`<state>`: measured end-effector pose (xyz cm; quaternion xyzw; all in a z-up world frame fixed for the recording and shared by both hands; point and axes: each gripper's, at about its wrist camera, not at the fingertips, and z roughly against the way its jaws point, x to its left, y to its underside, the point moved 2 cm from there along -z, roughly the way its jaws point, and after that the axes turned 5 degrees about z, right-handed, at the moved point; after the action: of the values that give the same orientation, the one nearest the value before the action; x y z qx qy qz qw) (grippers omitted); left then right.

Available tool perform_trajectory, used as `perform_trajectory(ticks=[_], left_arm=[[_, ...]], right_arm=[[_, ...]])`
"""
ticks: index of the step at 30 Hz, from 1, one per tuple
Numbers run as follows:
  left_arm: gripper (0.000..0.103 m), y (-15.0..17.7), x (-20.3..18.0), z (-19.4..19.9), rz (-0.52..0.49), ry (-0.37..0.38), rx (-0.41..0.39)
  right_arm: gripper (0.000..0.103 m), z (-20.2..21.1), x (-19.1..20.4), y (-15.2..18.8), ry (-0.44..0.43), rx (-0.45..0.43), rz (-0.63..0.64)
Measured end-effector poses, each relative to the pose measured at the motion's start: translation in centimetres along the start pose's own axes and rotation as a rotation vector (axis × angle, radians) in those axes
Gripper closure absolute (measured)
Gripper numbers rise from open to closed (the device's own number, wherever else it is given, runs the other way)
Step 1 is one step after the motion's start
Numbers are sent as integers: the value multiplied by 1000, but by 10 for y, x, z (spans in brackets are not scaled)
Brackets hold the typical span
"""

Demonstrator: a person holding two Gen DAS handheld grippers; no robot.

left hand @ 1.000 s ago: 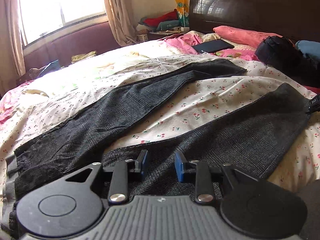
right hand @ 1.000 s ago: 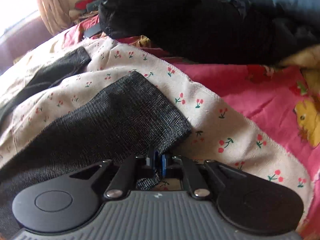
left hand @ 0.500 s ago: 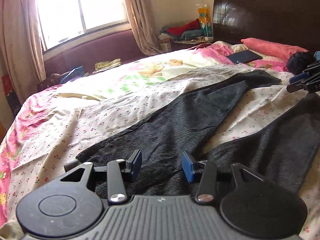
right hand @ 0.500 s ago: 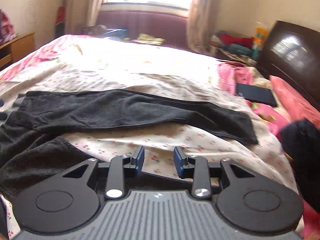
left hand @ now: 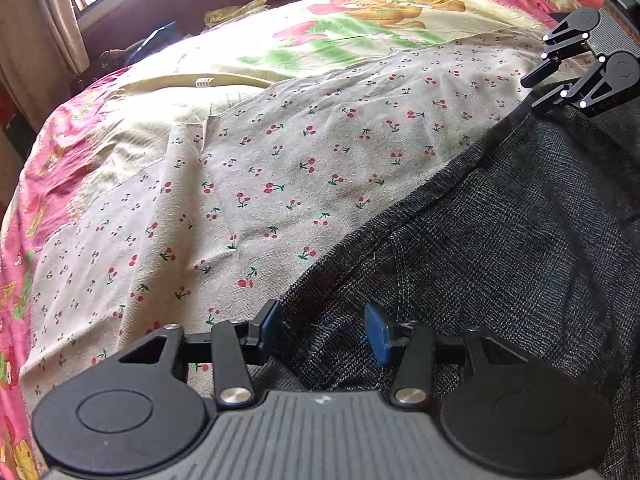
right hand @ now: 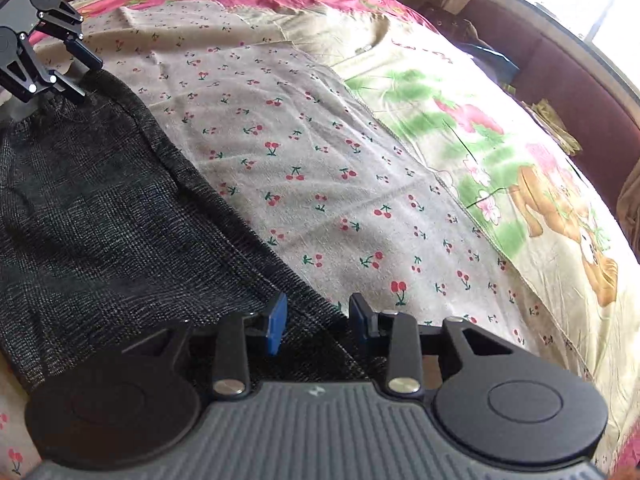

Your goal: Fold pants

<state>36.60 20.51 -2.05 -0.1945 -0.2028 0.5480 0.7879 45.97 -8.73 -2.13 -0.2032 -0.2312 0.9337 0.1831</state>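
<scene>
Dark grey checked pants [left hand: 500, 248] lie folded lengthwise on the cherry-print sheet [left hand: 260, 168]; they also show in the right wrist view [right hand: 92, 208]. My left gripper [left hand: 324, 330] is open, its blue pads on either side of the pants' far edge at one end. My right gripper [right hand: 316, 320] is open over the same edge at the other end. Each gripper shows in the other's view: the right one [left hand: 538, 88] at upper right, the left one [right hand: 82, 76] at upper left.
A cartoon-print bedspread [right hand: 520, 184] covers the bed beyond the sheet. A maroon padded ledge [right hand: 580, 92] under the window holds small items. Curtains [left hand: 52, 32] hang at the left.
Both grippers have swung over to the far long edge of the pants and come down close to the fabric. One leg now lies on the other. Both grippers stay open.
</scene>
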Motion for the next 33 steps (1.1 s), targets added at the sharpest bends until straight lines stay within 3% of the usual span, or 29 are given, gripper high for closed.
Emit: perform_trajectory(ticks=[9, 12, 19, 23, 27, 29, 33], left_arm=[[44, -12, 11, -19, -7, 112, 80], [43, -13, 14, -25, -7, 151, 95], [42, -18, 24, -33, -22, 227, 121], [42, -22, 29, -36, -44, 254, 151], [42, -23, 31, -38, -18, 237, 162], [44, -22, 31, -36, -19, 212, 158], [43, -20, 30, -30, -59, 117, 153]], right_arm=[[61, -17, -14, -19, -129, 139, 63], [61, -20, -11, -24, -219, 202, 97], [54, -52, -19, -32, -271, 328, 83], [71, -52, -20, -34, -294, 349, 27], [79, -43, -15, -27, -254, 299, -22], [87, -35, -11, -24, -221, 268, -33], [93, -18, -5, -16, -160, 217, -64]])
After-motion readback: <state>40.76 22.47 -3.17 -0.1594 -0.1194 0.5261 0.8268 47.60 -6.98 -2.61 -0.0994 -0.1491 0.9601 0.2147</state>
